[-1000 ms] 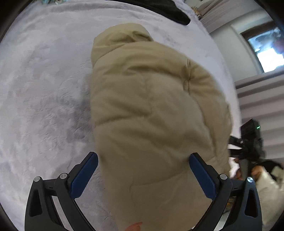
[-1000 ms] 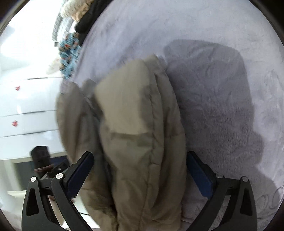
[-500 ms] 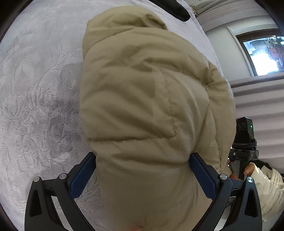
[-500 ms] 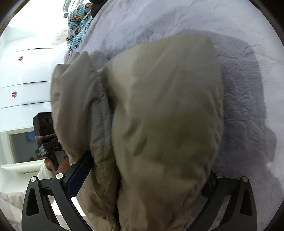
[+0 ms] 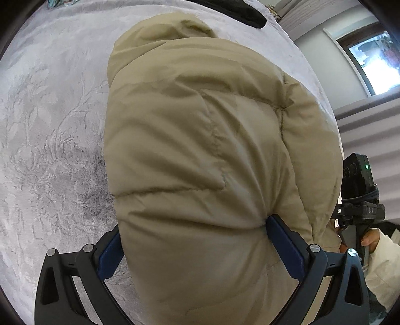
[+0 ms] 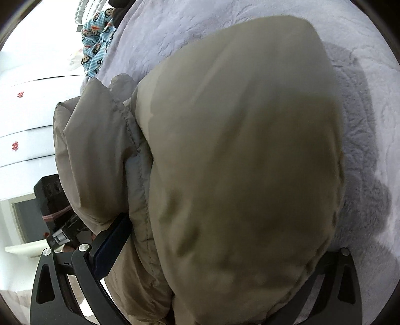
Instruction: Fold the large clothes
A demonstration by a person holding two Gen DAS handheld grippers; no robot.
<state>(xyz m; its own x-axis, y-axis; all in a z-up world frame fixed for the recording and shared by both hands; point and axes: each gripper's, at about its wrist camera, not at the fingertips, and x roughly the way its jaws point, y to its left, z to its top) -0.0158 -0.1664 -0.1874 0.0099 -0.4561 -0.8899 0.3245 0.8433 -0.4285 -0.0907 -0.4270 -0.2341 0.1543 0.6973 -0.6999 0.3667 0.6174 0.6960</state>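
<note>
Grey embossed blanket (image 5: 50, 130) covers the bed on which the work takes place, with a window (image 5: 372, 57) and pale wall beyond. Beige padded jacket (image 5: 212, 150) fills the middle of both wrist views, bunched and raised, its far end draping toward the blanket. Left gripper (image 5: 195, 247): fingers spread wide, blue pads (image 5: 285, 250) flanking a thick roll of jacket; whether the pads actually bear on the fabric cannot be told. Right gripper (image 6: 217, 252): left pad (image 6: 110, 247) visible beside a seamed fold, the other finger hidden behind the bulging fabric, so the grip state cannot be told. Each view also shows the opposite tool at the jacket's edge, and the left view shows a hand (image 5: 370, 240) in a white sleeve holding it. Likely risks, as judgement: the slick, puffy shell may slide out from between widely spread fingers; trapped air may make the fold spring open once set down; an uneven lift may let one layer sag and skew the fold. Surroundings: a dark garment (image 5: 240, 15) lies at the far edge of the bed, a blue printed cloth (image 6: 96, 45) near white drawers (image 6: 25, 120). Both are well apart from the jacket, and nothing blocks the blanket beside it; the jacket itself hides most of the surface from both cameras.
</note>
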